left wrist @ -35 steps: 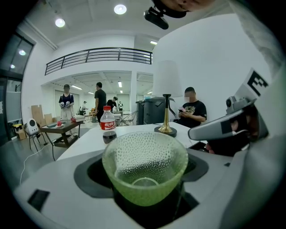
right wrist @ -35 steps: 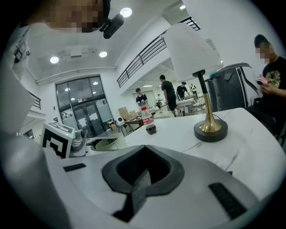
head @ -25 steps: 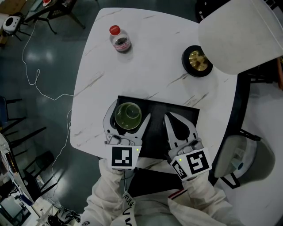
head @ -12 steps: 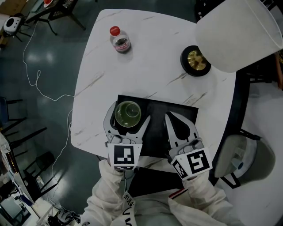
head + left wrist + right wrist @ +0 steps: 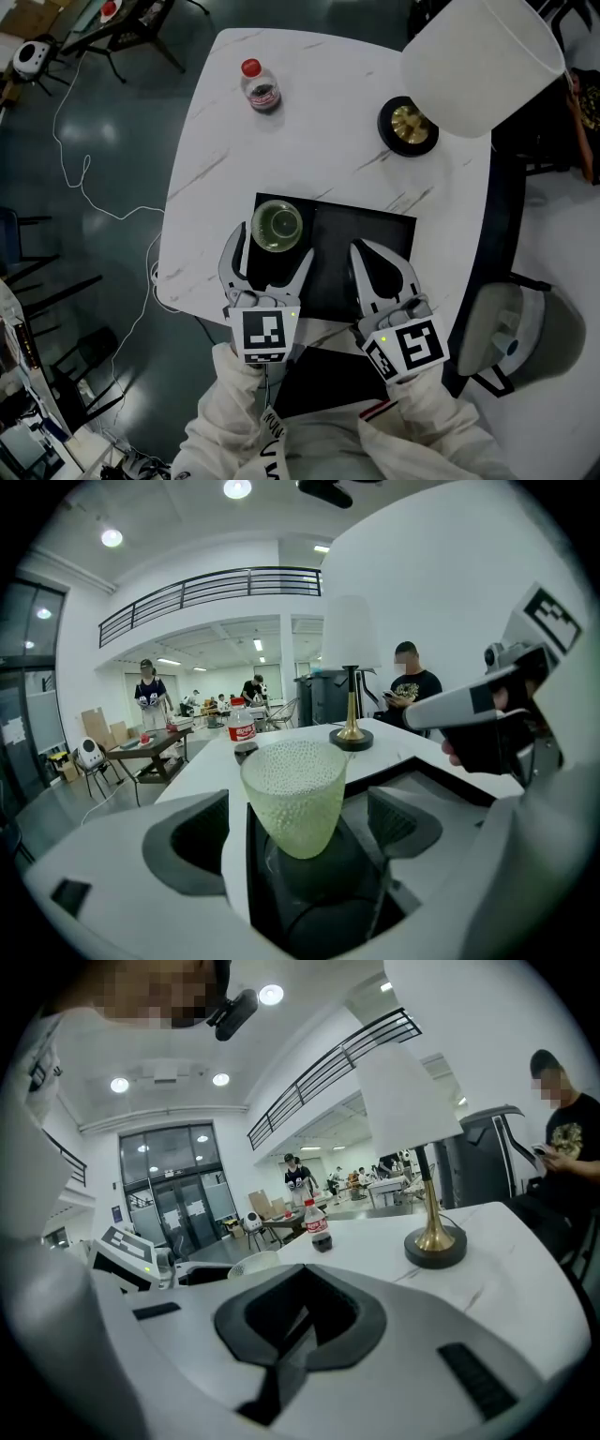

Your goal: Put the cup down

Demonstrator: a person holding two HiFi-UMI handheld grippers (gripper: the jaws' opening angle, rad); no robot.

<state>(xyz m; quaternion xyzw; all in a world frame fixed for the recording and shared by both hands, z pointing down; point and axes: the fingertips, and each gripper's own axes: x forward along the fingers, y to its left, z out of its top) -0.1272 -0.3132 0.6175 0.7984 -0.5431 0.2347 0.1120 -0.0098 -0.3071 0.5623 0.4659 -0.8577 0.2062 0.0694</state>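
A pale green dimpled cup (image 5: 277, 227) stands upright on the black mat (image 5: 366, 234), near the mat's far left corner. My left gripper (image 5: 275, 246) is open. Its jaws have just been opening, and the cup (image 5: 292, 794) stands between the fingertips with a gap to each pad. In the left gripper view the left gripper (image 5: 295, 836) frames the cup's lower half. My right gripper (image 5: 358, 247) hovers over the mat to the right, shut with nothing in it. Its dark pads meet in the right gripper view (image 5: 298, 1321).
On the white marble table (image 5: 309, 150) a small cola bottle with a red cap (image 5: 261, 86) stands at the far left. A lamp with a brass base (image 5: 409, 125) and a wide white shade (image 5: 483, 61) is at the far right. A chair (image 5: 502, 328) sits right of the table.
The left gripper has drawn back toward the person, so the cup now sits out at its fingertips instead of deep between the jaws. The cup stays on the mat. The right gripper remains shut.
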